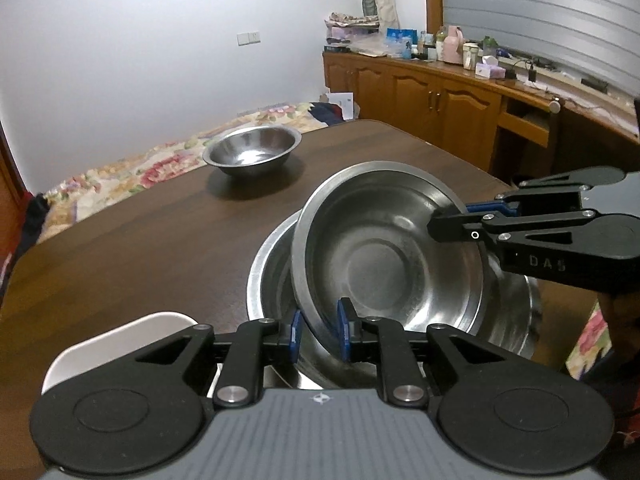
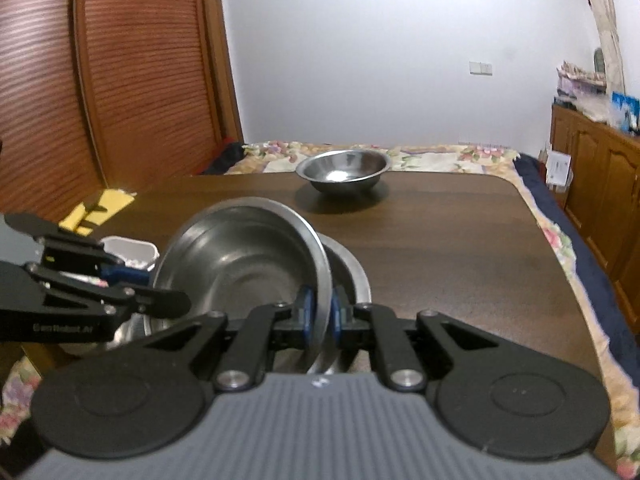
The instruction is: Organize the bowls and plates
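Left wrist view shows the left gripper (image 1: 318, 334) clamped narrowly on the near rim of a tilted steel bowl (image 1: 384, 256), the right gripper (image 1: 448, 222) pinching its opposite rim, just above a larger bowl (image 1: 272, 264); light, rigid, probably slippery, best held by the rim.

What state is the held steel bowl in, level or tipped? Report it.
Tipped. The held bowl leans over the larger bowl beneath, its rim pinched by the left gripper and right gripper.
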### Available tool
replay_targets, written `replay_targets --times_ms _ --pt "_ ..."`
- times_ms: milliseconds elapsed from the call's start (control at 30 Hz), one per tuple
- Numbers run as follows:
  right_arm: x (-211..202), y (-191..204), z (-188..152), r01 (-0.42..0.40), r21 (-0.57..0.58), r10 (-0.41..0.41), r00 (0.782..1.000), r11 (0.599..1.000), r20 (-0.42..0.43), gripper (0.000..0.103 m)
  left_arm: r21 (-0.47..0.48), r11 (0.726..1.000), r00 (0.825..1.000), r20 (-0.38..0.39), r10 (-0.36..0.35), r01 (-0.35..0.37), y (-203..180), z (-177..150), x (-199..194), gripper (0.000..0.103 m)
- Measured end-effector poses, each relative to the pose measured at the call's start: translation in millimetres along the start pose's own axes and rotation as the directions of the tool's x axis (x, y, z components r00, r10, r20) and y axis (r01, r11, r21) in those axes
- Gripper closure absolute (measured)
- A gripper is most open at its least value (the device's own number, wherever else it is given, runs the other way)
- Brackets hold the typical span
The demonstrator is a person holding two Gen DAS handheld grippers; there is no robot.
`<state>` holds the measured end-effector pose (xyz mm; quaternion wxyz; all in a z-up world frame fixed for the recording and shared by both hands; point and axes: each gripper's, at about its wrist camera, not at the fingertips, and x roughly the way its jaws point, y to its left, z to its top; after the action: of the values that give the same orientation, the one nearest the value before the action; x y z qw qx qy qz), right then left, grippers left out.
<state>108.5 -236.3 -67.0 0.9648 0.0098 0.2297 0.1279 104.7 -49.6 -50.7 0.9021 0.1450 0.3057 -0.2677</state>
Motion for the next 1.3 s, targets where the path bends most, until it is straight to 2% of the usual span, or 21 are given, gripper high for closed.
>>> replay_targets --times_ms 200,400,733,900,1067,1300 --pt "2 8 1 0.043 -0.099 -0.043 0.999 0.994 0.0 0.091 -0.001 1.0 1.0 0.01 0.018 -0.018 2 -2 0 0.083" --pt "3 5 6 0.026 -0.1 -0.029 0.999 0.995 -0.027 0.09 -0.015 1.0 1.0 0.02 0.02 -0.019 3 -3 -3 0.083" --pt "10 10 11 0.007 -0.134 -0.016 0.998 0.991 -0.068 0.09 -0.062 0.997 0.996 0.079 0.05 -0.045 7 4 -15 0.083" --pt "14 13 11 0.001 -0.146 -0.013 0.997 0.989 -0.081 0.089 -0.062 0.997 0.996 0.074 0.047 -0.042 7 4 -11 0.083" --pt "13 11 9 0.002 -0.109 -0.009 0.998 0.994 -0.057 0.089 -0.057 0.998 0.998 0.055 0.039 -0.036 1 0 -7 0.083" --pt "8 9 6 0.045 -0.078 -0.042 0.998 0.996 0.038 0.089 -0.061 0.998 0.998 0.05 0.032 -0.029 2 -1 -7 0.083"
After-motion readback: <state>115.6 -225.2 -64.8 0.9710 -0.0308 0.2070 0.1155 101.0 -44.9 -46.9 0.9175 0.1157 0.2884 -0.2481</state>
